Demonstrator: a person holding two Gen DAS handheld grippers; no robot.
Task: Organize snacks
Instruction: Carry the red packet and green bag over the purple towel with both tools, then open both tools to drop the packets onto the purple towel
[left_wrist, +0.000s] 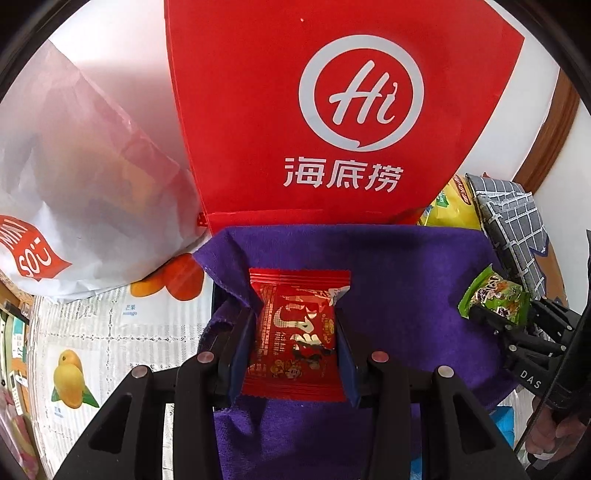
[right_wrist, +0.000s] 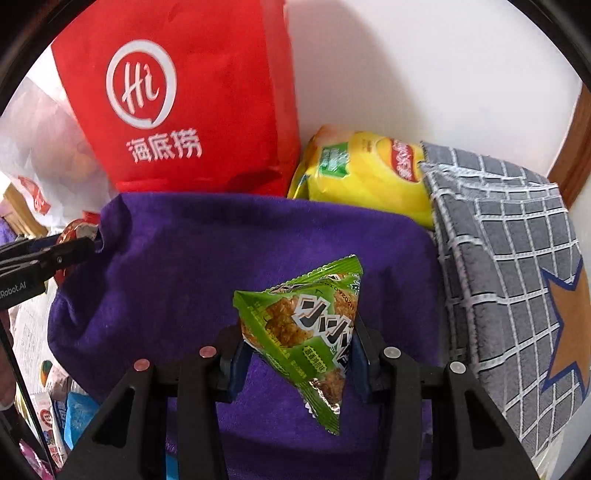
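Clamped between the fingers of the left gripper (left_wrist: 295, 332) is a red snack packet (left_wrist: 295, 334), held flat just above a purple cloth (left_wrist: 388, 258). Off to its right, the right gripper (right_wrist: 295, 343) pinches a green triangular snack packet (right_wrist: 306, 332) over the same cloth. Ahead of both stands a red bag (left_wrist: 332, 110); a yellow chip bag (right_wrist: 362, 173) and grey checked fabric (right_wrist: 509, 258) lie ahead-right.
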